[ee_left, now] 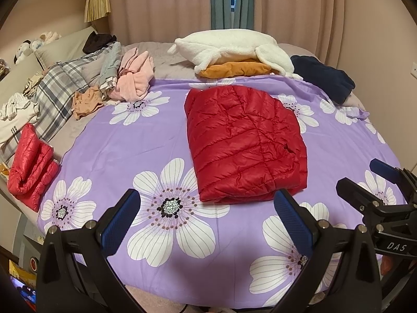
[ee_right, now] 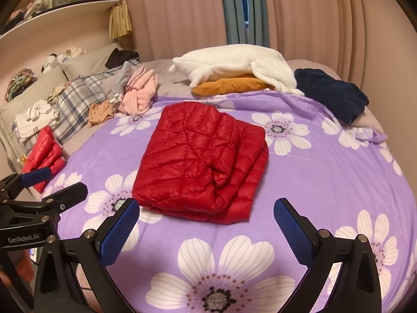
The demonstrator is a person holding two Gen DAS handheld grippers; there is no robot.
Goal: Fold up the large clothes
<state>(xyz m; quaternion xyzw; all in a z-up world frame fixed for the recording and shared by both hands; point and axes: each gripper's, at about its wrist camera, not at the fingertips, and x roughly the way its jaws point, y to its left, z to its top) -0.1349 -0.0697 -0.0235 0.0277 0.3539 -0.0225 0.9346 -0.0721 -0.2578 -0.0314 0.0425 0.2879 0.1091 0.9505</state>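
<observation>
The bed (ee_left: 104, 151) carries a folded red jacket (ee_left: 245, 143) at the sheet's centre. Puffy and slick, it could spring open or slide if nudged. Left gripper (ee_left: 207, 208) and right gripper (ee_right: 207, 216) hover near, jaws spread, empty.

"DAS" in white on the black body of the right gripper (ee_left: 375, 180), seen from the left wrist; "GenRobot.AI" on the left gripper (ee_right: 49, 182) body, right-wrist view.

left gripper (ee_left: 207, 223), right gripper (ee_right: 207, 230), jaws wide apart
</observation>
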